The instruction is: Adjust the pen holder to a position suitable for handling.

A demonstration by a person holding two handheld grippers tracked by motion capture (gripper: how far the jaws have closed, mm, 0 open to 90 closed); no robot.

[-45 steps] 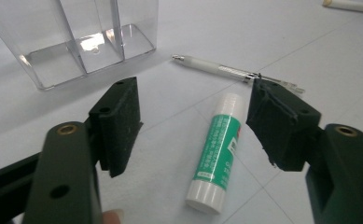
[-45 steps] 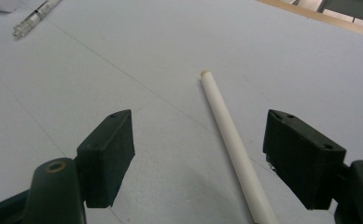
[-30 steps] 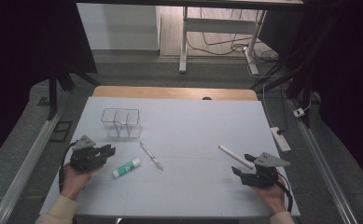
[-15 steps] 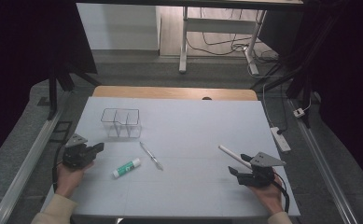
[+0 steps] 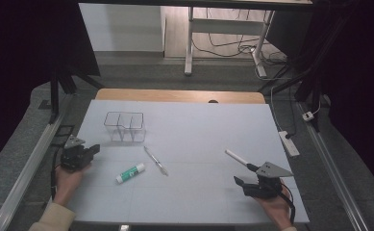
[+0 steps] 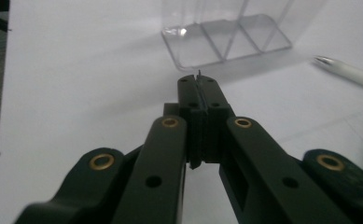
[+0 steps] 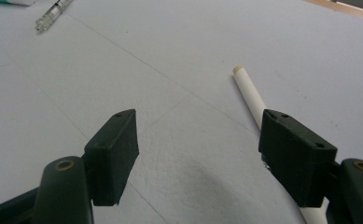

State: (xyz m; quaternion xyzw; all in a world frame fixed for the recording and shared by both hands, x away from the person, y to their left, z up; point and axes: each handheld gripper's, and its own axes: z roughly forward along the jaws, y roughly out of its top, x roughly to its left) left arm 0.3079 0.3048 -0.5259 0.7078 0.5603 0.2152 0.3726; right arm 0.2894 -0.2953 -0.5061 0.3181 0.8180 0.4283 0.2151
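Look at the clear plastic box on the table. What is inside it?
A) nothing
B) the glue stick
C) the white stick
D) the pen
A: the clear box has nothing in its compartments, while the glue stick, the pen and the white stick all lie on the table outside it.

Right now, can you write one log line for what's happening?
left tongs: shut, empty | right tongs: open, beside white stick | glue stick, pen, clear organizer: untouched
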